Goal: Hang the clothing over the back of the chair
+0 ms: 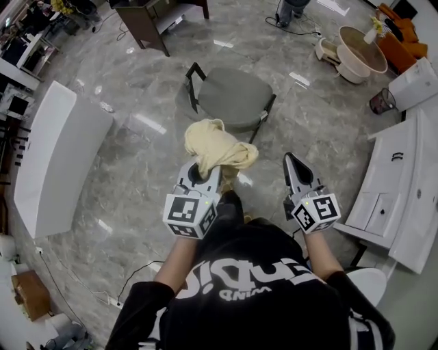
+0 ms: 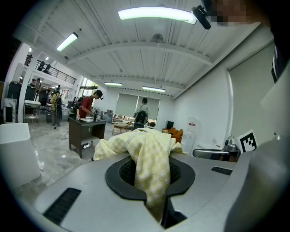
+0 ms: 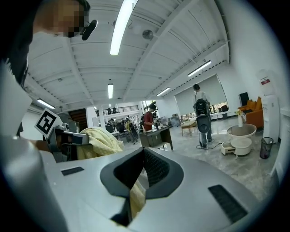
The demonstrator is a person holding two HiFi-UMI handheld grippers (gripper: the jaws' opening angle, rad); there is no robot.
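"Yellow clothing (image 1: pixel 217 146): where, and pointing how?"
"Bunched on the left gripper (image 1: pixel 202 175), clamped in it, with no clear long axis; one fold trails back through."
"Right gripper (image 1: pixel 290 160)?"
"Jaws together, apart from it."
"Ahead?"
"Grey chair (image 1: pixel 233 96), just beyond."

Dark wooden desk (image 1: pixel 147 20), white curved panel (image 1: pixel 58 157), white cabinet (image 1: pixel 393 184), round beige basin (image 1: pixel 361 53), grey marble floor (image 1: pixel 137 89)

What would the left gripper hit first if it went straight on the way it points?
Past the cloth it holds, the left gripper lines up with the chair, probably first; depth is unclear.
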